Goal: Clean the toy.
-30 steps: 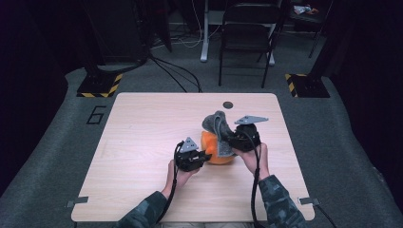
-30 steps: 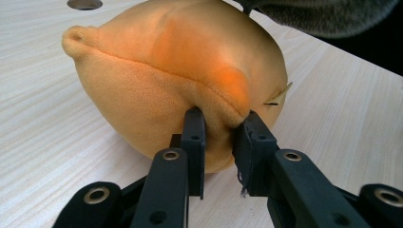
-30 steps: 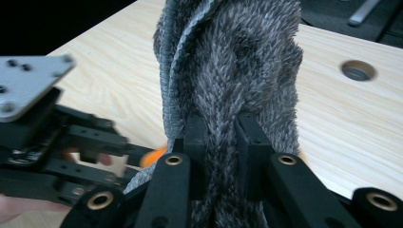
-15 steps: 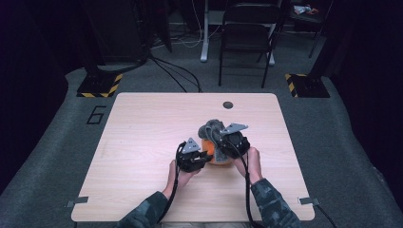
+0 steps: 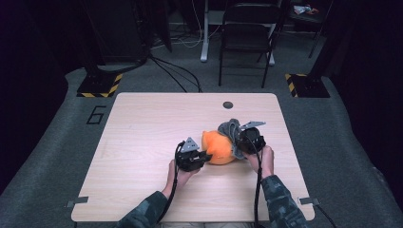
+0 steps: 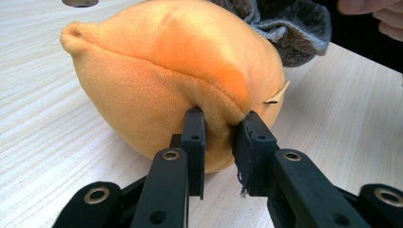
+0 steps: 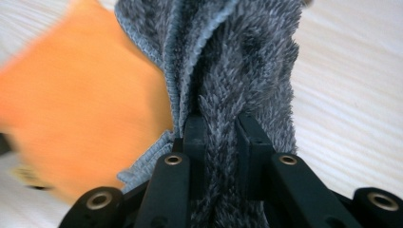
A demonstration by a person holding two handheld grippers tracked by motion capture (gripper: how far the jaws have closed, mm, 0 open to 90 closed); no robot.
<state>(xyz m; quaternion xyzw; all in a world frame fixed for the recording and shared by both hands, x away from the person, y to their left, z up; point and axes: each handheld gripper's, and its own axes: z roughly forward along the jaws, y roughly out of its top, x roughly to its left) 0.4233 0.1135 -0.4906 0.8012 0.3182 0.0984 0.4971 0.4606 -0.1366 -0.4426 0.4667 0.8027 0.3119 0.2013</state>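
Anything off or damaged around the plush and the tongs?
Minor: the right-hand jaw of the left tongs has a chipped, frayed lower edge. They pinch a fold of the orange plush; the right tongs clamp the grey fuzzy cloth. Nothing spilled.

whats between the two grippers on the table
The orange plush toy lies between the left gripper and the right gripper, which pinches grey fuzzy cloth, in the high view.

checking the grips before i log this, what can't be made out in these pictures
- Right gripper view: the orange plush is motion-blurred; its shape is unclear.
- Right gripper view: the grey fuzzy cloth is cut off by the top edge.
- High view: the pinch of the left claw is too small to see.
- Left gripper view: the plush's underside is hidden against the table.
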